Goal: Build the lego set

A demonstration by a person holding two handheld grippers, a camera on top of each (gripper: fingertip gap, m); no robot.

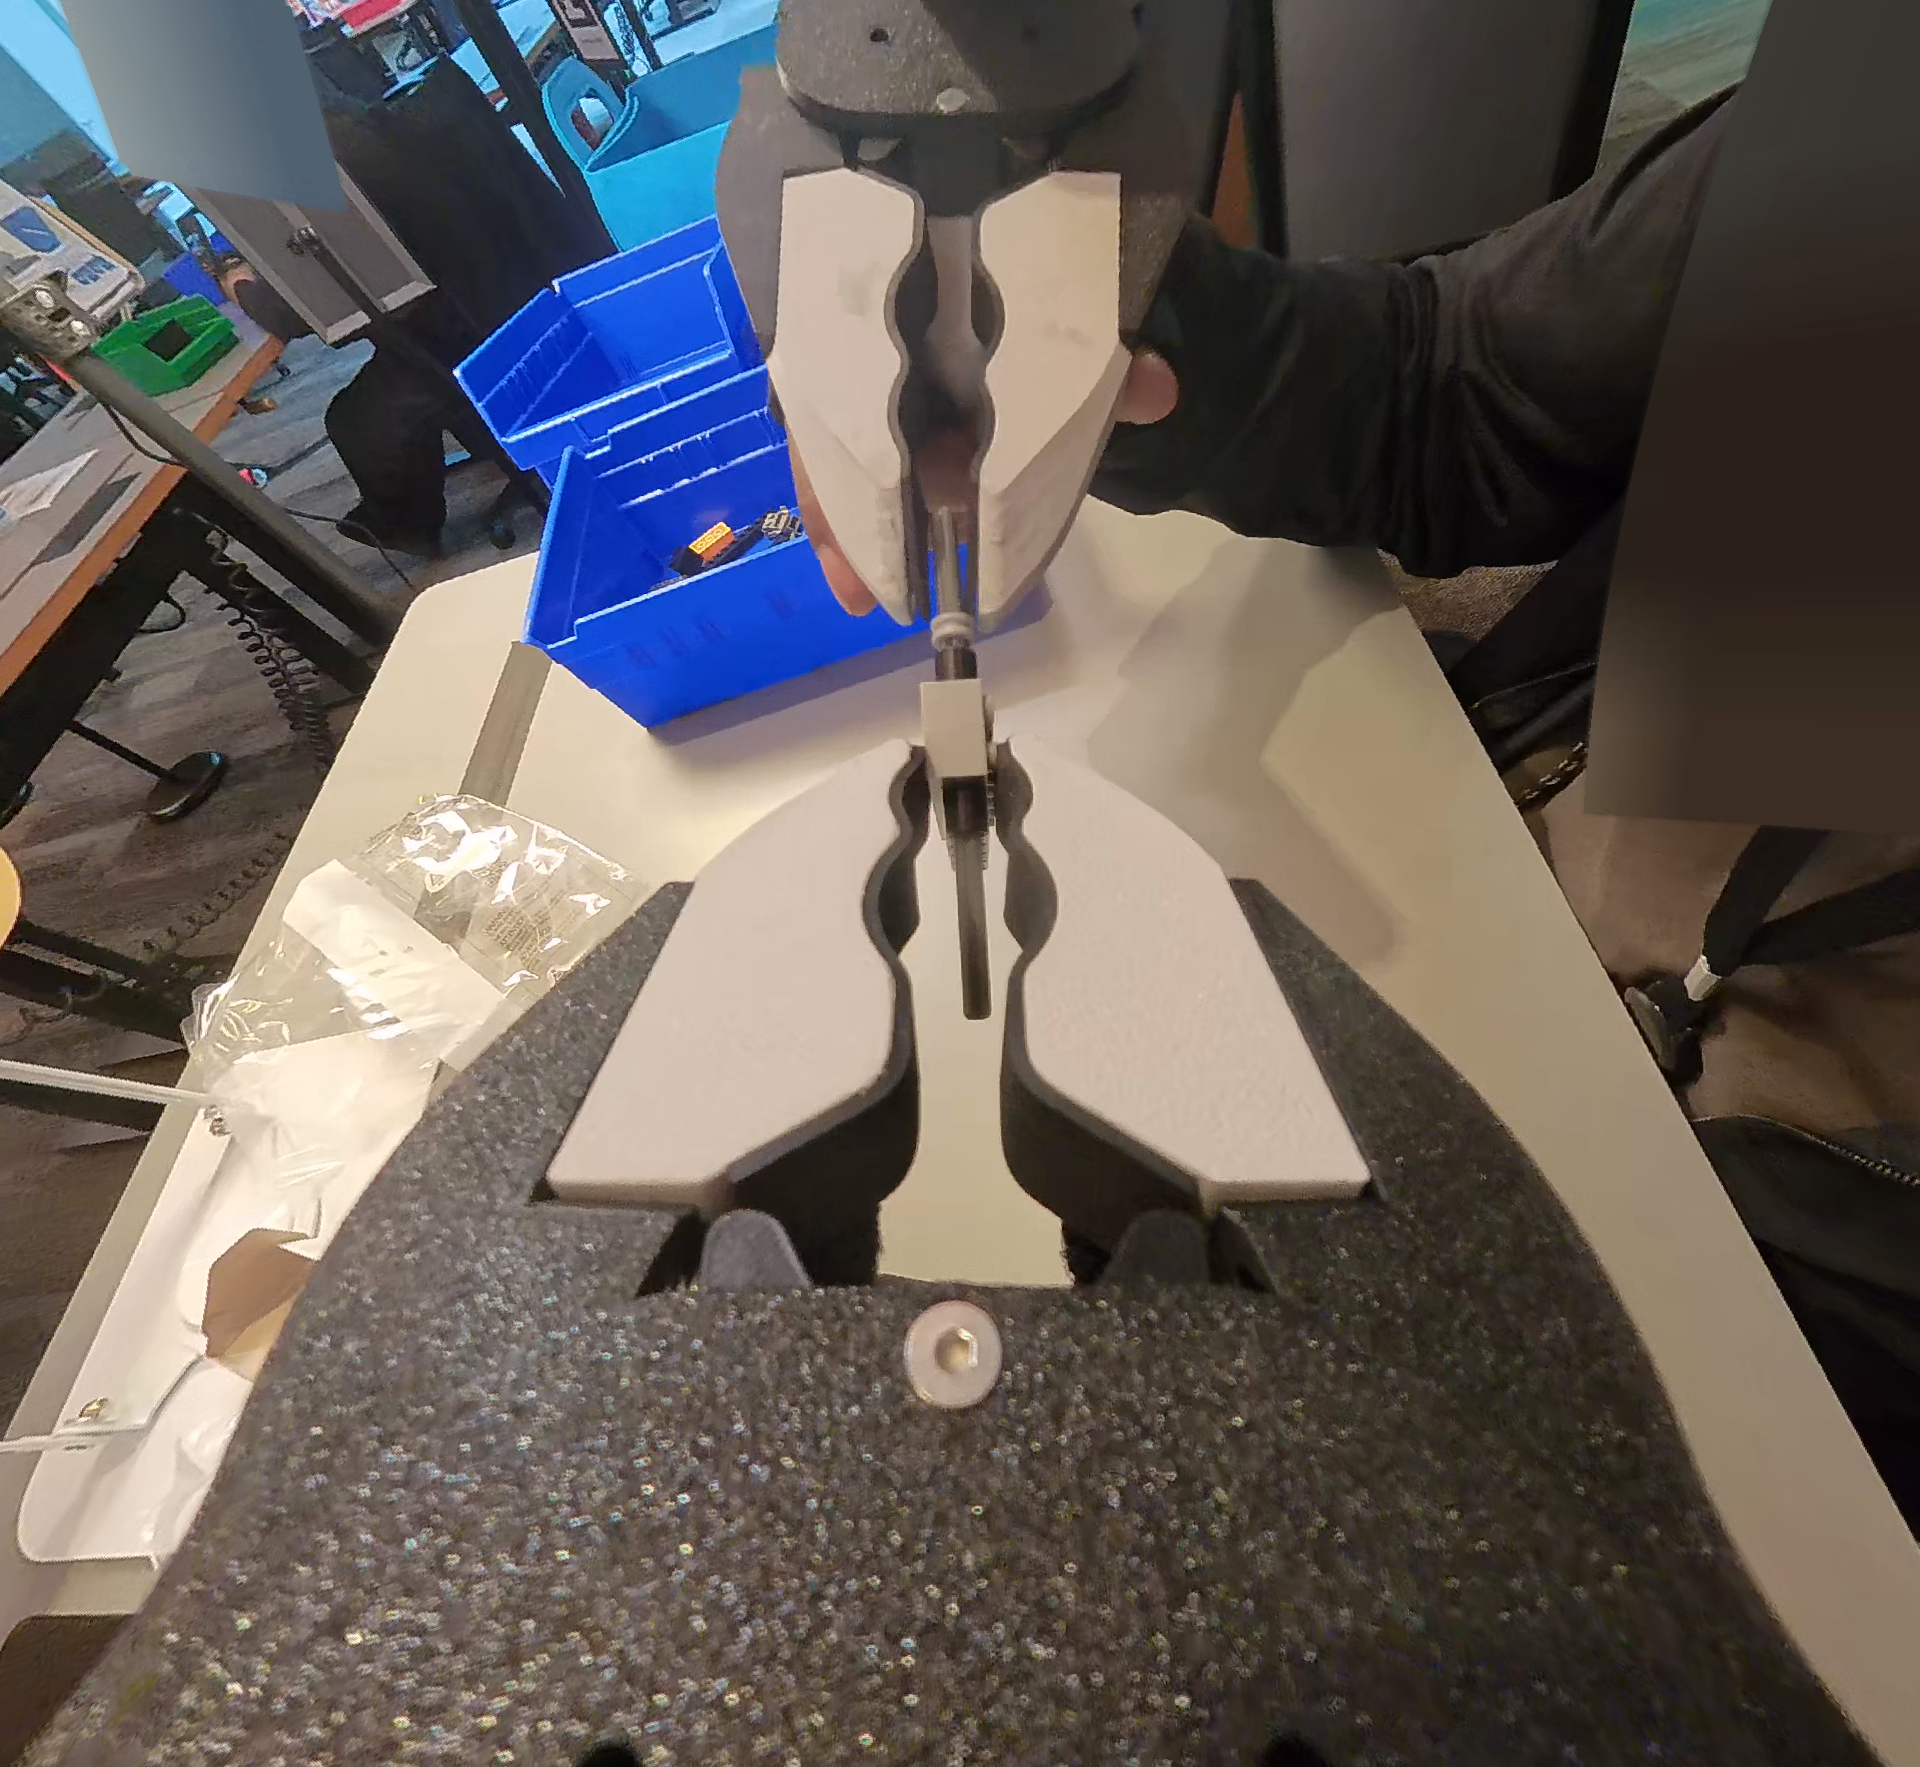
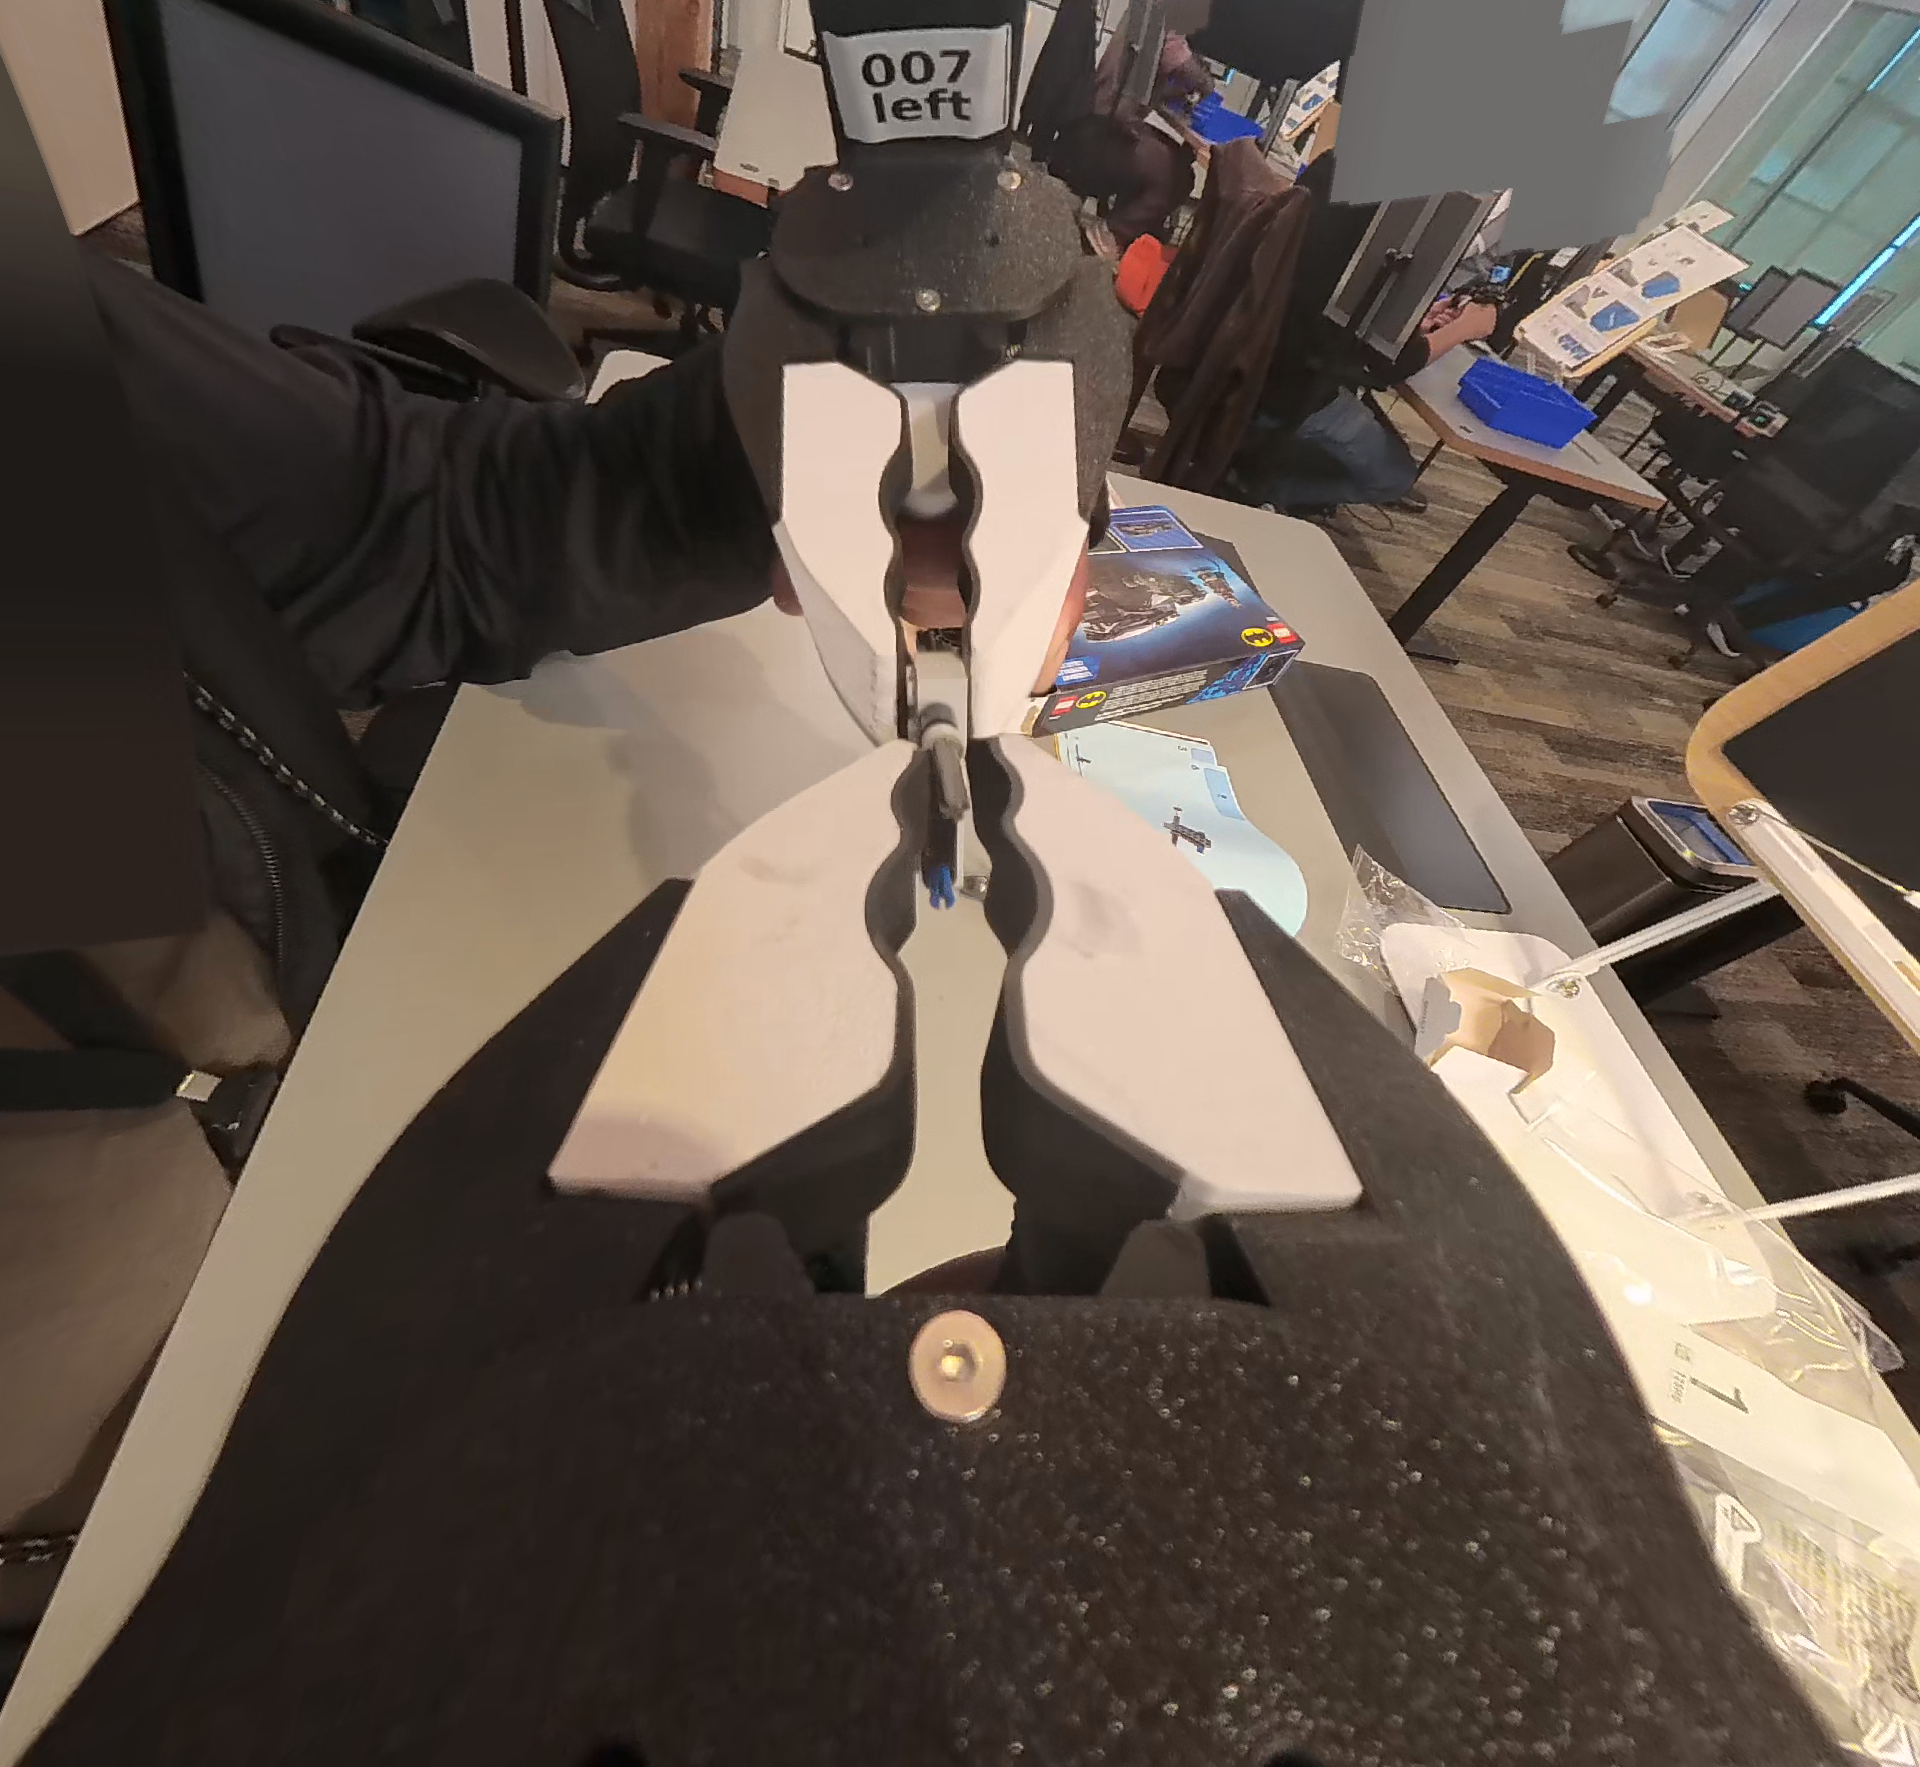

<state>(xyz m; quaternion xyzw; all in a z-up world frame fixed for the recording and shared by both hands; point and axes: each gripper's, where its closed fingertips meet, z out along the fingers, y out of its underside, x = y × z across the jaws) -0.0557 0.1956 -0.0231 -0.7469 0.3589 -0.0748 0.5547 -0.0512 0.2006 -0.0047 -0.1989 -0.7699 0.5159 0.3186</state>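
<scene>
Left wrist view, taken left to right: crumpled clear plastic bags [image 1: 395, 948] lie at the near left of the grey table [image 1: 1299, 886], a blue bin [image 1: 665, 595] with a few small bricks stands farther off, and at centre the two claws meet tip to tip above the table. The left gripper [image 1: 961, 761] is nearly closed, its fingers [image 1: 769, 969] clamping a small light-grey block [image 1: 954, 730] with a dark rod running back between them. The right gripper [image 1: 940, 605], likewise almost shut, pinches a thin grey axle [image 1: 943, 543]. Axle and block lie on one line, the long axis running near to far; holding each piece end-on seems meant to keep them aligned. Right wrist view shows a printed box [image 2: 1174, 616] and a booklet [image 2: 1195, 813] to the right.
</scene>
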